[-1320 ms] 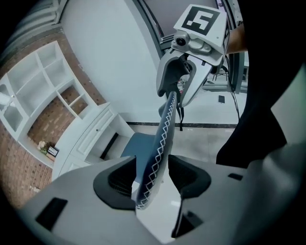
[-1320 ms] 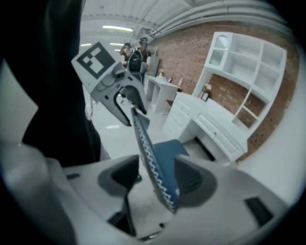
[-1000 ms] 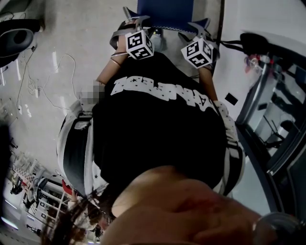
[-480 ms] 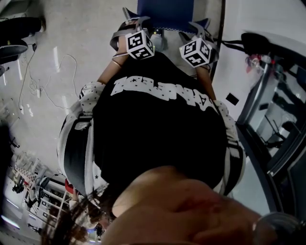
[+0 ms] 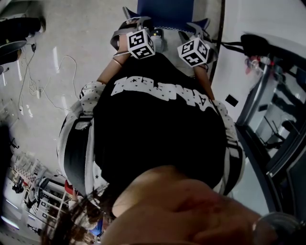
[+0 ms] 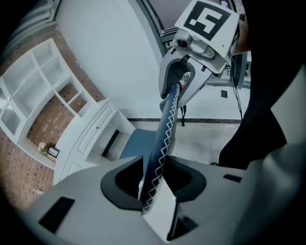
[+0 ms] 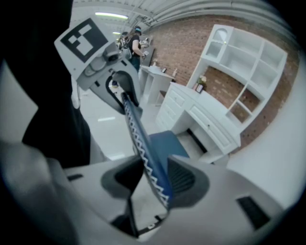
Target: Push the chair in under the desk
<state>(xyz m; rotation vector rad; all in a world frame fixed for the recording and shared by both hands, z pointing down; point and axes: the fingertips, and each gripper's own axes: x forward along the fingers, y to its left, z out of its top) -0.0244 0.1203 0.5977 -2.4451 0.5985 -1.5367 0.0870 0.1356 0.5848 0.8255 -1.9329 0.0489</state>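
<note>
The blue chair's back (image 5: 165, 12) shows at the top of the head view, with the person's black-shirted torso below it. Its stitched top edge (image 6: 165, 129) runs between the jaws of my left gripper (image 6: 155, 179) and on to my right gripper (image 6: 179, 81) at the far end. In the right gripper view the same edge (image 7: 143, 148) passes between the right gripper's (image 7: 153, 184) jaws and leans on one side, with a gap on the other. Both pairs of jaws have just been closing around the edge. The blue seat (image 6: 136, 146) faces the white desk (image 6: 91, 129).
White shelving (image 7: 244, 57) on a brick wall stands above the desk (image 7: 205, 119). Cables (image 5: 43, 86) lie on the pale floor to the left. A dark framed structure (image 5: 272, 119) stands at the right. Another person (image 7: 135, 43) is far off in the room.
Both grippers stay at the chair back's top edge. The right gripper's marker cube has shifted slightly left. The chair has not visibly moved.
</note>
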